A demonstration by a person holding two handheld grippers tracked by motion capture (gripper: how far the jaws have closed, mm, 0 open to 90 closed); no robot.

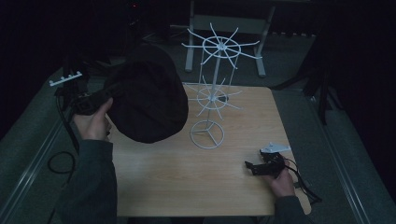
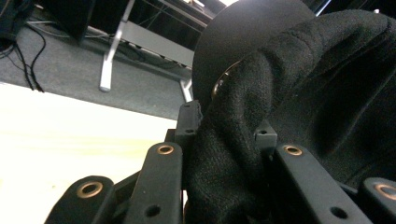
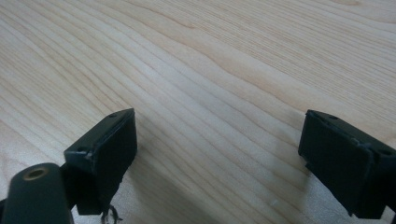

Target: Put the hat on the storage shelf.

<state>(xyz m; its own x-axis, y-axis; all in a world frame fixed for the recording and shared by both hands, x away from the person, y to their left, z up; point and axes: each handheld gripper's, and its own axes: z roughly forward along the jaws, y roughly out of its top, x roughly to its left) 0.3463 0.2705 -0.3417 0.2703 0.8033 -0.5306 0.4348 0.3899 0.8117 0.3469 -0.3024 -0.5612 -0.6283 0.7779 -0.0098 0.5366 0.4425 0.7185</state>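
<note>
A black knit hat (image 1: 147,95) hangs in the air over the table's left side, held up by my left gripper (image 1: 88,102). In the left gripper view the jaws are shut on a fold of the hat (image 2: 233,154), with the round crown (image 2: 247,42) bulging beyond. A white wire stand (image 1: 214,88) with two tiers of spoke arms rises just right of the hat, at the table's far middle. My right gripper (image 1: 254,167) rests low at the front right, and its view has both jaws wide apart over bare wood (image 3: 219,93), nothing between them.
The wooden table (image 1: 187,182) is lit, the surroundings dark. A white metal frame (image 1: 224,23) stands on the floor behind the table. A dark tripod leg (image 1: 322,93) stands off the right edge. A cable (image 1: 60,161) loops on the floor at left.
</note>
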